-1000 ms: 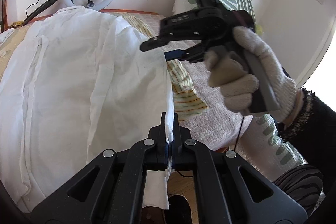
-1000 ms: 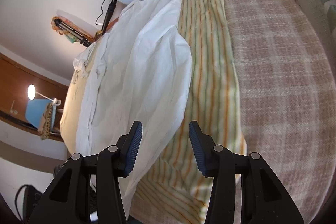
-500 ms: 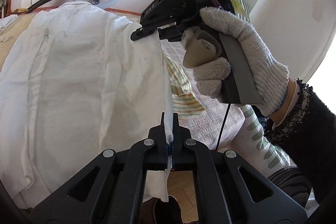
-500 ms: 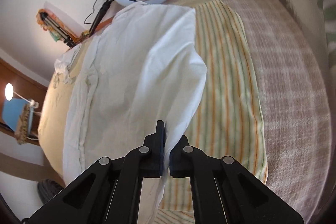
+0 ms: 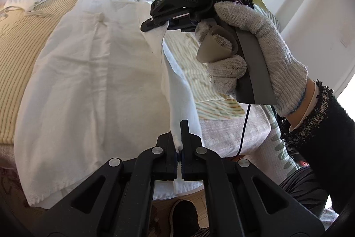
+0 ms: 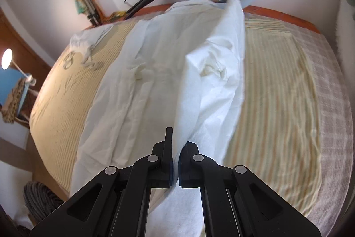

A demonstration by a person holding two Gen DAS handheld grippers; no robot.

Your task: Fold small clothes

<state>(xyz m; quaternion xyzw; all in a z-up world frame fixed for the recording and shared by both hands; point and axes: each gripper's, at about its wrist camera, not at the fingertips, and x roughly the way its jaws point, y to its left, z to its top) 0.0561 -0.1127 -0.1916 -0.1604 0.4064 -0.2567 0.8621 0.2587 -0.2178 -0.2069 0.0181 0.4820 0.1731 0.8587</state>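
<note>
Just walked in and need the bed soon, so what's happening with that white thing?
A person is folding a white garment on the bed, holding a gripper in each gloved hand. The left gripper is shut on the near end of one long edge, and the right gripper is shut on the same edge farther along. That edge is lifted off the striped cloth; the rest lies flat.

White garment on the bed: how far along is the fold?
Done: both grippers have an edge. The left gripper and right gripper are shut on the white garment. In hand: its right edge is lifted off the striped cloth. Left: laying that edge across and every later fold.
</note>
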